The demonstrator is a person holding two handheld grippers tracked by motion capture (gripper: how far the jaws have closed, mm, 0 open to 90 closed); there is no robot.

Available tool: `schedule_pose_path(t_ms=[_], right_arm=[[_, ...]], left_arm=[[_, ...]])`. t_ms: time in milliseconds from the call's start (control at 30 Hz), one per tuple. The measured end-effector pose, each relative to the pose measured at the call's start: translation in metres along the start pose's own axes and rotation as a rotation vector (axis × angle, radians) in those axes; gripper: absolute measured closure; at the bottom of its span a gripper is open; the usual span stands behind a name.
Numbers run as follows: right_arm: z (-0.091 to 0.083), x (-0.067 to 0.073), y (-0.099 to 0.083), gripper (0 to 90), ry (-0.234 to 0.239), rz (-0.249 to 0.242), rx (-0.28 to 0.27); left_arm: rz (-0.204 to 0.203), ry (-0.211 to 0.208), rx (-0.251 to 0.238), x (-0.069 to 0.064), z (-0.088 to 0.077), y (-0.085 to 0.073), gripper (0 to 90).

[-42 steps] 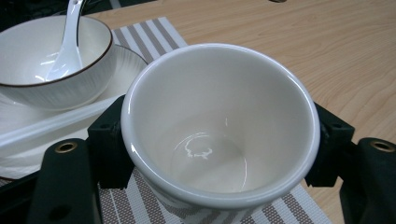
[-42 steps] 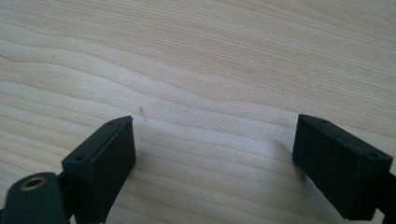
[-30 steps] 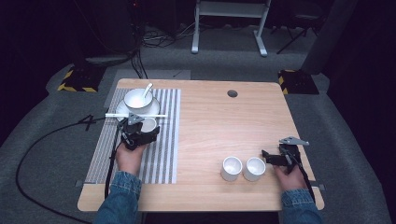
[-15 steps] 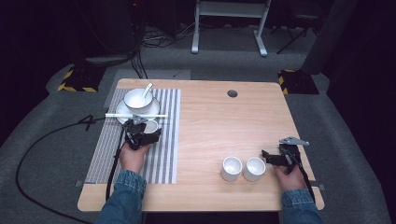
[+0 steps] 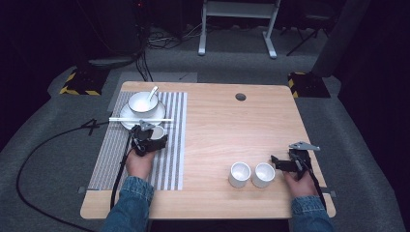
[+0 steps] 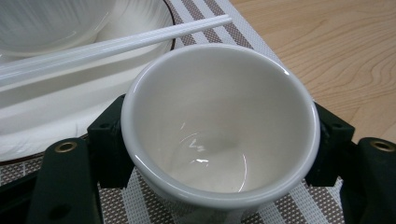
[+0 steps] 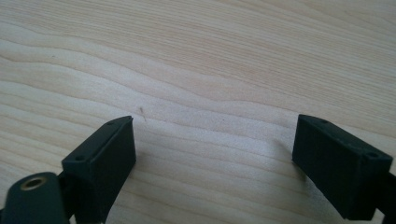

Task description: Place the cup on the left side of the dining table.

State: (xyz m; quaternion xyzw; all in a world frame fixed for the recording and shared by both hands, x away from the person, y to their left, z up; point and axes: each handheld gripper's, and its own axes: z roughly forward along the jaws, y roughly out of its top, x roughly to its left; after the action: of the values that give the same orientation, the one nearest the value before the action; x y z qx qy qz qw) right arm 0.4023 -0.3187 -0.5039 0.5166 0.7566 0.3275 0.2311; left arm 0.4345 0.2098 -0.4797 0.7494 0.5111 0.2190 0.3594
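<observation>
A small white cup (image 6: 219, 126) stands on the striped placemat (image 6: 299, 205), with my left gripper (image 6: 219, 140) shut on it, one jaw against each side. In the high view this cup (image 5: 157, 130) and the left gripper (image 5: 153, 138) sit just in front of a white plate (image 5: 126, 121). That plate carries a bowl (image 5: 141, 102) with a spoon (image 5: 153, 92), and white chopsticks (image 5: 140, 119) lie across its near rim. My right gripper (image 5: 277, 163) rests open on bare wood, just right of two more white cups (image 5: 239, 174) (image 5: 263, 175). Nothing lies between its jaws (image 7: 215, 158).
The placemat (image 5: 169, 159) covers the left part of the wooden table (image 5: 232, 130). A round cable hole (image 5: 240, 97) sits near the far edge. A black cable (image 5: 48, 140) trails off the table's left side.
The left gripper with the cup has crept very slightly to the right. The right gripper and the two cups beside it have stayed put.
</observation>
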Motion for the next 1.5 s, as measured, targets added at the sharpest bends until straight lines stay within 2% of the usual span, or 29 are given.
schedule_pose_path(t_ms=[100,300,467,567,767,833,933,1067,1200,1233,1500], right_arm=[[0.000,0.000,0.000,13.2,0.000,0.000,0.000],[0.000,0.000,0.000,13.2,0.000,0.000,0.000],[0.000,0.000,0.000,13.2,0.000,0.000,0.000],[0.000,0.000,0.000,13.2,0.000,0.000,0.000],[0.000,0.000,0.000,13.2,0.000,0.000,0.000],[0.000,0.000,0.000,13.2,0.000,0.000,0.000],[0.000,0.000,0.000,13.2,0.000,0.000,0.000],[0.000,0.000,0.000,13.2,0.000,0.000,0.000],[0.000,0.000,0.000,13.2,0.000,0.000,0.000],[0.000,0.000,0.000,13.2,0.000,0.000,0.000],[0.000,0.000,0.000,13.1,-0.002,0.001,-0.002]], left_arm=[[0.014,0.007,0.003,-0.001,0.000,0.000,27.0],[0.009,0.005,0.014,-0.001,-0.001,0.000,26.9],[-0.012,-0.002,0.014,0.000,-0.001,0.000,26.3],[-0.036,-0.025,-0.003,0.002,-0.004,0.001,24.7],[-0.044,-0.036,-0.070,0.002,-0.020,0.006,21.5],[-0.044,-0.039,-0.069,0.002,-0.024,0.006,20.4],[-0.023,-0.012,-0.072,-0.001,-0.034,0.007,19.9],[-0.006,-0.028,-0.096,-0.005,-0.053,0.006,19.9],[0.002,-0.033,-0.092,-0.009,-0.063,0.003,21.2],[0.007,-0.032,-0.091,-0.011,-0.070,0.001,21.4],[-0.014,-0.042,-0.088,-0.014,-0.090,-0.008,21.6]])
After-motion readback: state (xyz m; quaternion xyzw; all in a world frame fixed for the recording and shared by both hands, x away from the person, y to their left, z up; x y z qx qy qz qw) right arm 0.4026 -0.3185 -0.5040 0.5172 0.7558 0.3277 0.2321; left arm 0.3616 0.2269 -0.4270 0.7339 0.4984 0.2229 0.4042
